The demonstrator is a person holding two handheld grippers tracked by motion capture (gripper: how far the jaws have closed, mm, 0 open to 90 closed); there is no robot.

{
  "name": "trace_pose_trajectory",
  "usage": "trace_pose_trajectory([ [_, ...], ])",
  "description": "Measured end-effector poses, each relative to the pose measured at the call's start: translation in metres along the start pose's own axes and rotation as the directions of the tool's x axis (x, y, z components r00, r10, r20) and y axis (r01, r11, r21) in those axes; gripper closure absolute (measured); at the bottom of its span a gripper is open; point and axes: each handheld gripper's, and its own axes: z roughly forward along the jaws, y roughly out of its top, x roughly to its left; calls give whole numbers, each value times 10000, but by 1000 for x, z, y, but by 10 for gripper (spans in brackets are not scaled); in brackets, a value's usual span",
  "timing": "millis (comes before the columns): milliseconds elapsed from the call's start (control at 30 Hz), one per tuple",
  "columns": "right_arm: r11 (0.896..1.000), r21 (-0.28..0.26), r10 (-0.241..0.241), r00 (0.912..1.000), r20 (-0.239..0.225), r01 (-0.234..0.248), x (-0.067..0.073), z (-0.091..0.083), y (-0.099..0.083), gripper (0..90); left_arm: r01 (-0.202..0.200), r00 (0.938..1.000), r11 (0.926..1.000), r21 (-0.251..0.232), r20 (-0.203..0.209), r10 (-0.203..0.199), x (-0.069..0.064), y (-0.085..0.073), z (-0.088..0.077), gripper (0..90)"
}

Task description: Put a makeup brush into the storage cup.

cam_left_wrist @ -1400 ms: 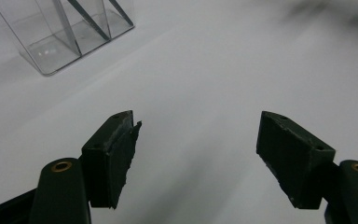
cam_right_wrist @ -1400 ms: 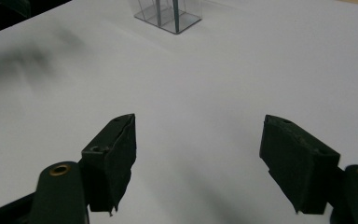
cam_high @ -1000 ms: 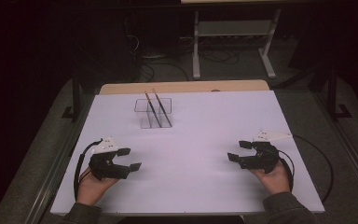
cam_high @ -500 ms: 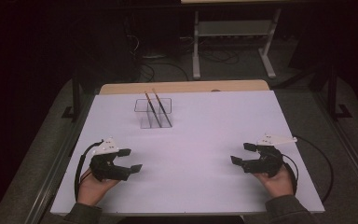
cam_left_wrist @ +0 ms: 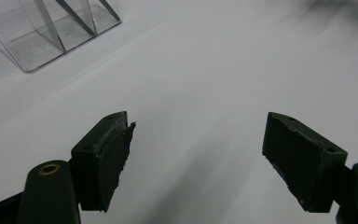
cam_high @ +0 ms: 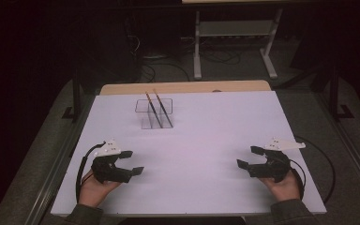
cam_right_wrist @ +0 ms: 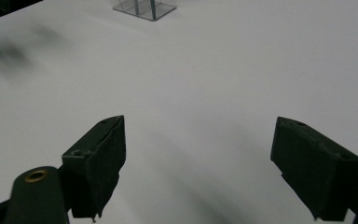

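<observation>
Your left gripper [cam_high: 132,162] sits near the table's left front corner, hand under it, jaws spread wide with nothing between them. In the left gripper view [cam_left_wrist: 196,158] the two black jaws are blocky wedges with matte, slightly ragged pad faces and brass-coloured bushings at the pivots; only bare white surface lies in the gap.

Toward the far middle, left of centre, stands the clear plastic holder [cam_high: 154,113], a thin-walled rectangular box with a divider. Two slim dark sticks [cam_high: 157,108] lean in it, tilted back to the left, tan at the tops — likely chopsticks, though the high view is too small to be sure. The holder's near corner shows in the left gripper view [cam_left_wrist: 32,44], glossy and see-through, with rounded base edges. It is well apart from both grippers.

The white table cover [cam_high: 215,140] is smooth and matte, with a strip of pale wood along the far edge. There is broad open surface between your hands and ahead of them.

Your right gripper [cam_high: 247,157] rests near the right front corner, cable looping off toward the edge. Its jaws have just been opening and stand wide, holding nothing [cam_right_wrist: 198,168].
</observation>
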Motion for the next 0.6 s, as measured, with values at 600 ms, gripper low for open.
trace_pose_trajectory([
  [600,9997,-153,-168,9996,215,172,3,-6,-6,164,-39,9998,10000,86,183,38,1,-2,2,230],
])
